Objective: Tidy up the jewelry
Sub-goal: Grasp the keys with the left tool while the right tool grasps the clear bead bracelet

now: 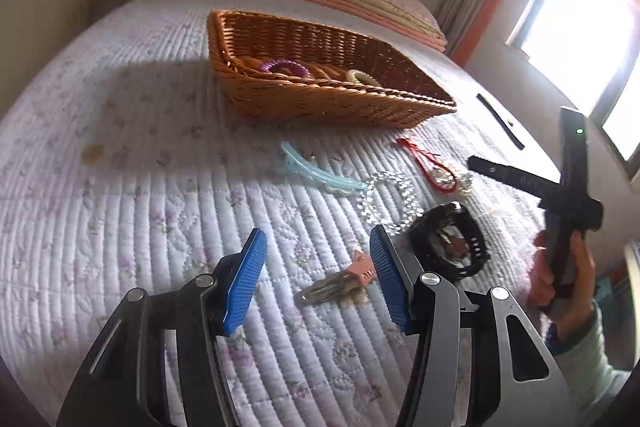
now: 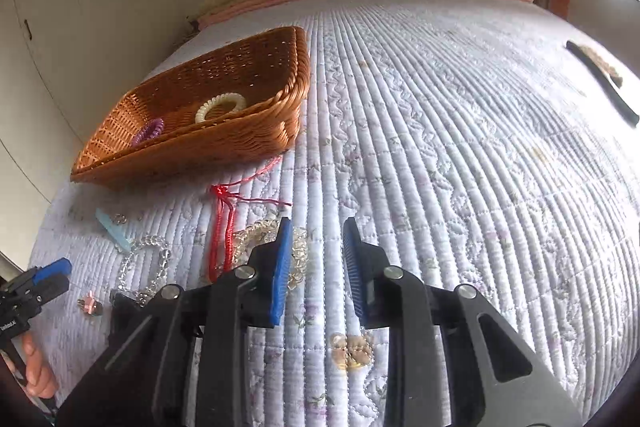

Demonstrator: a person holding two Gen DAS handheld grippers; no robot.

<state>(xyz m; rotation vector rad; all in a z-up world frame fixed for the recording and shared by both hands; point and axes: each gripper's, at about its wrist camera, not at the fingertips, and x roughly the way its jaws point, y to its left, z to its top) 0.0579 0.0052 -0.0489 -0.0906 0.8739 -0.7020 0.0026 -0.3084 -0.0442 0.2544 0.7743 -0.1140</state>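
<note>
Lying loose on quilt point(image 1: 120, 187) before wicker basket point(image 1: 320, 99): hair clip point(image 1: 316, 173), bead bracelet point(image 1: 390, 199), watch point(image 1: 452, 243). Left gripper point(image 1: 316, 279) wide, empty; right gripper point(image 2: 316, 267) narrower, empty.

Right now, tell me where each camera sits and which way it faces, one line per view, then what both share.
Left wrist: rides the left gripper, low over the quilted bed, facing the wicker basket and headboard; its open blue fingers frame a hair clip; the person's right hand shows at right.
Right wrist: rides the right gripper, facing the headboard, basket at left; open fingers; the left hand shows at lower left.
Shared: basket, red cord bracelet, clear bead bracelet.
</note>
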